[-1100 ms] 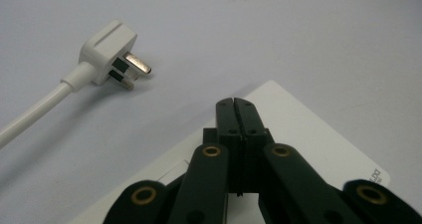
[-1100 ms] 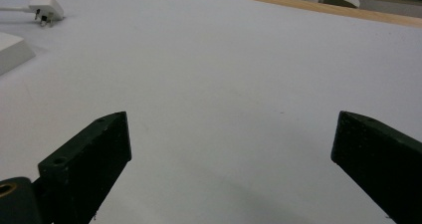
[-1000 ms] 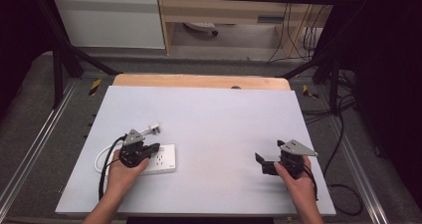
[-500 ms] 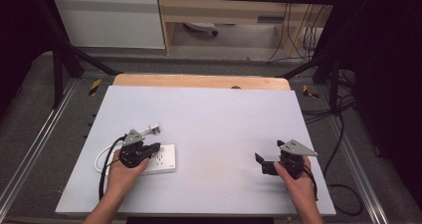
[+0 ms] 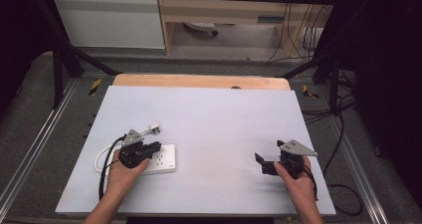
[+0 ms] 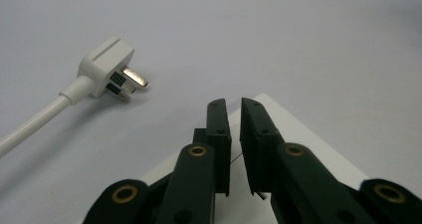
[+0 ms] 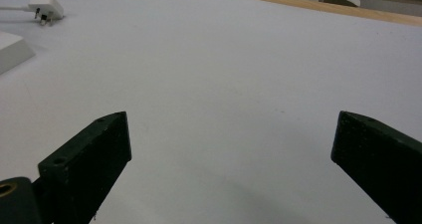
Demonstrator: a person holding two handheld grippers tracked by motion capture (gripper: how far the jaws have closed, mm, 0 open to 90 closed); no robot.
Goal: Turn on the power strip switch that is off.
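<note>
A white power strip (image 5: 166, 160) (image 6: 311, 142) lies flat on the left of the white table. Its white plug (image 5: 154, 129) (image 6: 110, 72) rests on the table just beyond it, prongs bare, on a white cord (image 5: 101, 158). My left gripper (image 5: 156, 147) (image 6: 234, 110) hovers over the strip's top face. Its jaws have just been opening; a narrow gap now separates them, with nothing in it. At the right, my right gripper (image 5: 259, 162) (image 7: 231, 134) stands wide open just above bare table, pointing left toward the strip (image 7: 12, 50) and plug (image 7: 45, 7).
The white tabletop (image 5: 214, 114) ends in a wooden strip (image 5: 199, 80) at its far edge. Black frame bars, cables and a cabinet stand on the floor beyond. A black cable (image 5: 343, 204) trails off the table's right side from the right gripper.
</note>
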